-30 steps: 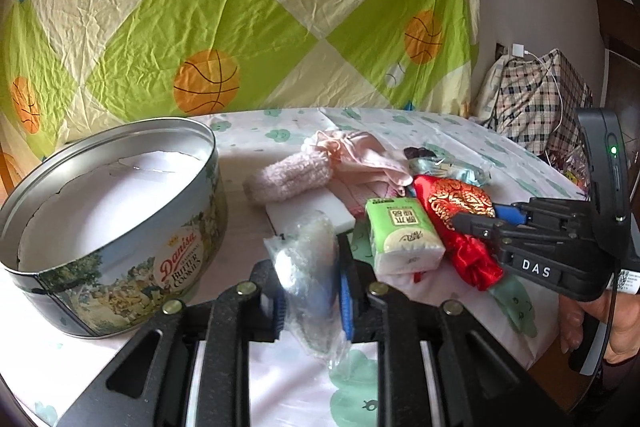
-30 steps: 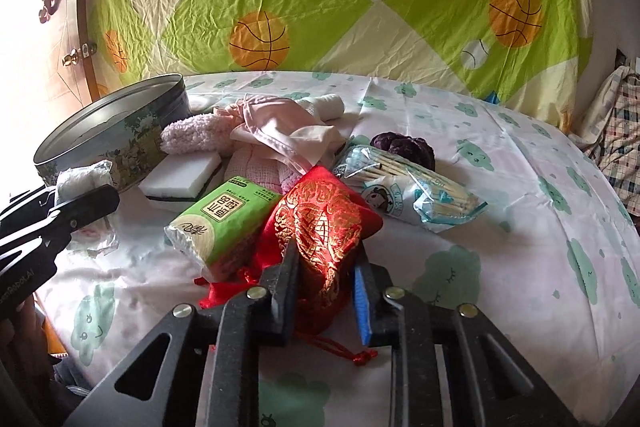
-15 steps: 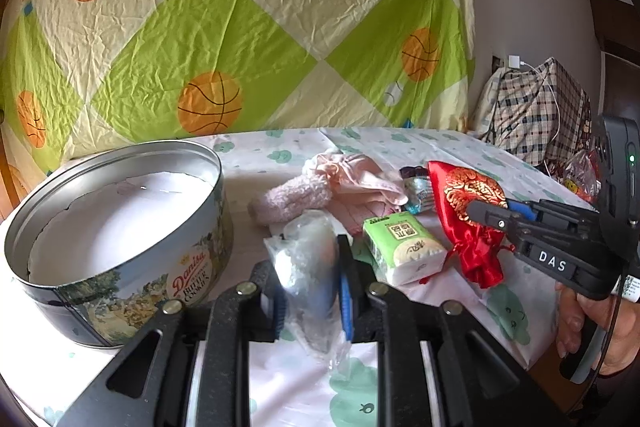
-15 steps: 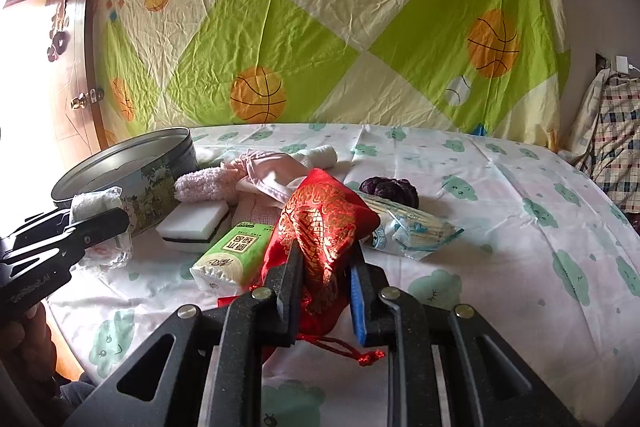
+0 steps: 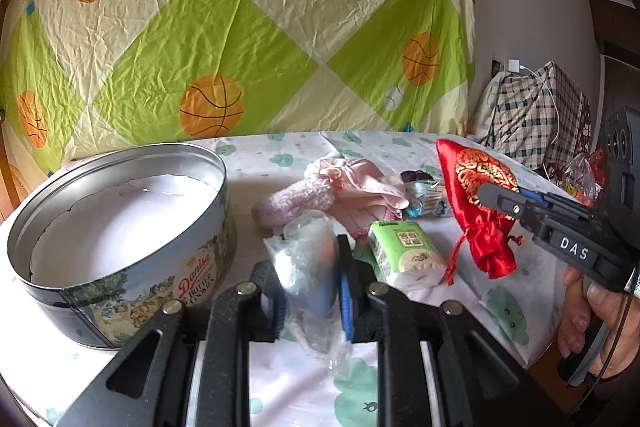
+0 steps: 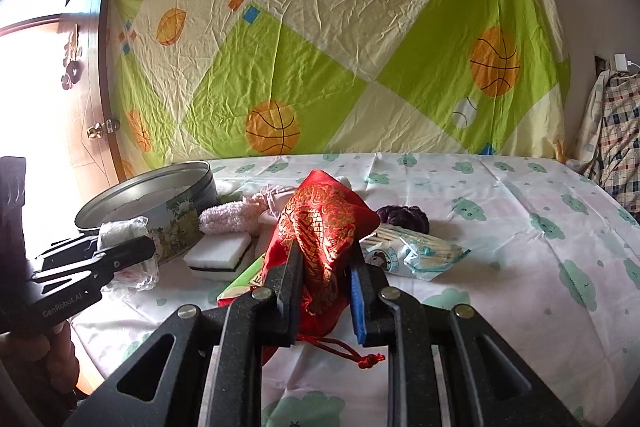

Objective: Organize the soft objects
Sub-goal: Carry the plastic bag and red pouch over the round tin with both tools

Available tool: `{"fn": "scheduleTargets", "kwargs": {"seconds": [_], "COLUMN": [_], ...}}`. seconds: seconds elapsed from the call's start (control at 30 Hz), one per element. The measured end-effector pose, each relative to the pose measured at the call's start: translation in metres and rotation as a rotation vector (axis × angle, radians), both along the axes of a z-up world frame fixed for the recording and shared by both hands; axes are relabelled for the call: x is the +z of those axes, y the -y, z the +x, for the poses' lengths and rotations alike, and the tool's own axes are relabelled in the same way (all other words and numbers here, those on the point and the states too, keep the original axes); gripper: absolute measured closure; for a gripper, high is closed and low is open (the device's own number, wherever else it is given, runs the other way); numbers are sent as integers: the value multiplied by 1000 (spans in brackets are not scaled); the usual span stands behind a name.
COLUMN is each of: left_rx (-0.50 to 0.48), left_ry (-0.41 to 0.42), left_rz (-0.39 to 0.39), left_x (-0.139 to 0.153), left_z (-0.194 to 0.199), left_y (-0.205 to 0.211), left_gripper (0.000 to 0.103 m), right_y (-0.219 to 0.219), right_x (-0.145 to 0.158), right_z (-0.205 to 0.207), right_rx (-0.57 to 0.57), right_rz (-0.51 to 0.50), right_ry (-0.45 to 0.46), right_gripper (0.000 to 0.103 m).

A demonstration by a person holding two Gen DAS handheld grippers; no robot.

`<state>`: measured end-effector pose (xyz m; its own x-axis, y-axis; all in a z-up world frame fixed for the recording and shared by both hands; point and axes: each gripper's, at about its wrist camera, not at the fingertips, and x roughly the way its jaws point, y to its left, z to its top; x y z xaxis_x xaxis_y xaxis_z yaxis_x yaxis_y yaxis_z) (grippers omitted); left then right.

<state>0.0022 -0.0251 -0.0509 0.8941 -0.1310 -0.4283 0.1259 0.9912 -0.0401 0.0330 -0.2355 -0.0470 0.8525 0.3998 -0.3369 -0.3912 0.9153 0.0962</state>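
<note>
While left fingers (image 5: 310, 267) pinch a clear plastic packet (image 5: 308, 259), right fingers (image 6: 324, 267) pinching red pouch (image 6: 320, 227), tin (image 5: 120, 247) reading "Danisa Butter Cookies"

The cookie tin (image 5: 120, 239) stands open, while tissue pack (image 5: 404, 257) and sponge (image 6: 218, 251) (just beside) crowd its right.

Tin (image 5: 120, 267) left of tissue pack (image 5: 404, 255); sock (image 5: 292, 199) behind.

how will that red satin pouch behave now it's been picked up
Probably floppy: the red satin pouch sags below the right gripper clamping it. Its shiny cloth may slip. Likely light, since one pinch holds it clear of the table.
</note>
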Motion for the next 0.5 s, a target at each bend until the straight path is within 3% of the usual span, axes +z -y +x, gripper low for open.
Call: {"fn": "scheduleTargets", "kwargs": {"seconds": [0.5], "left_rx": [5], "left_ry": [49], "left_rz": [-15], "left_x": [19], "left_z": [-9], "left_y": [-12], "left_gripper": [84], "right_y": [-23], "right_x": [31], "right_z": [-4], "right_rx": [98], "right_rz": [-6], "right_ry": [64], "right_gripper": [82]}}
